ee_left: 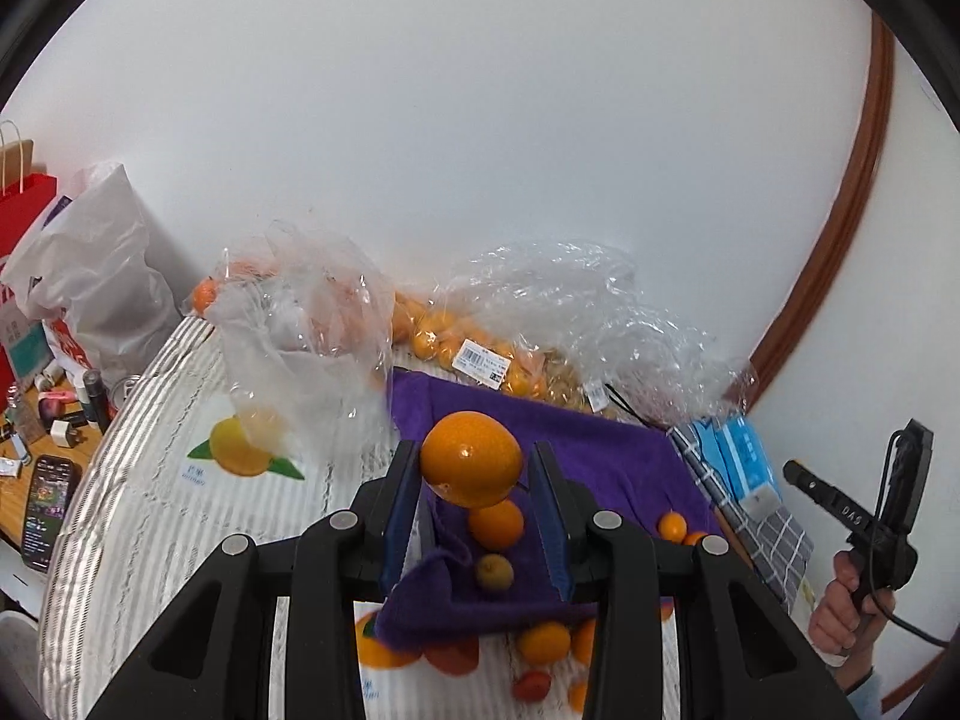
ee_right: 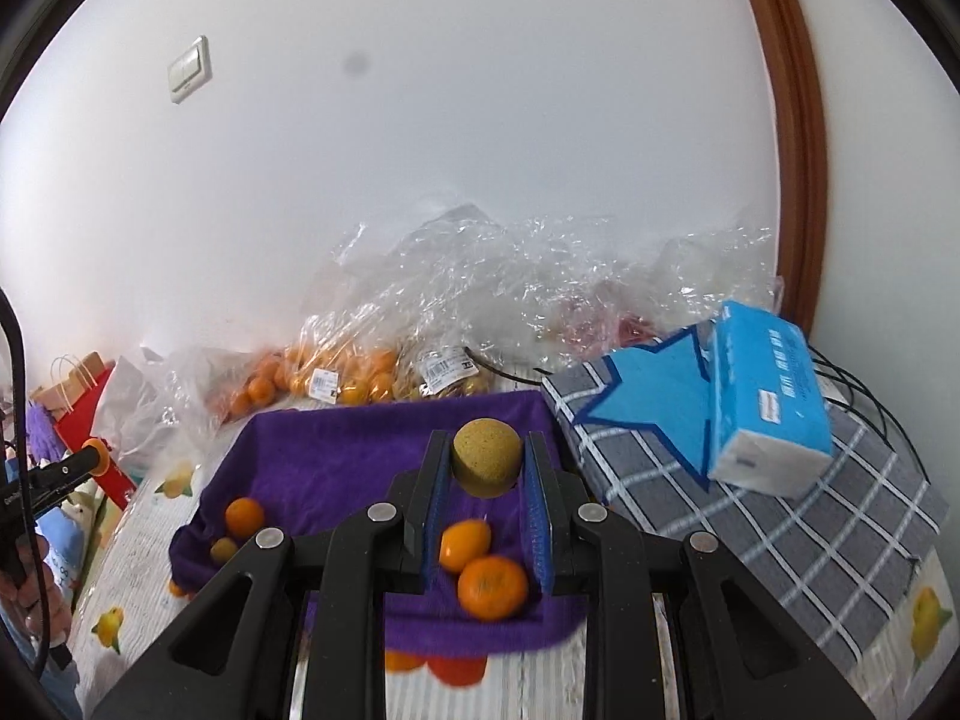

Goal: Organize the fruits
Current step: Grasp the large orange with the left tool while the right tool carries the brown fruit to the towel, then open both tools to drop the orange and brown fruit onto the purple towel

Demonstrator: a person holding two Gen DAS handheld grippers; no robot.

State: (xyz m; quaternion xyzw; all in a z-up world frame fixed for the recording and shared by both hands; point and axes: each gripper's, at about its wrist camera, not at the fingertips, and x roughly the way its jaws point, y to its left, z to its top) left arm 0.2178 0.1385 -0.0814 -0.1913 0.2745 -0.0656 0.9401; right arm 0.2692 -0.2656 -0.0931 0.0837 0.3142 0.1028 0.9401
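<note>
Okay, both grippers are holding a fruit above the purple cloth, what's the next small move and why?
Probably lower the left gripper and set its orange on bare purple cloth beyond the small orange. It is clamped above the cloth, where other fruit already lies. The right gripper can wait with its brownish fruit.

Fruit inside the clear bags (ee_left: 528, 312) blurs behind plastic; orange pieces (ee_right: 444, 663) at bottom centre hide under the purple cloth (ee_right: 336, 468).
</note>
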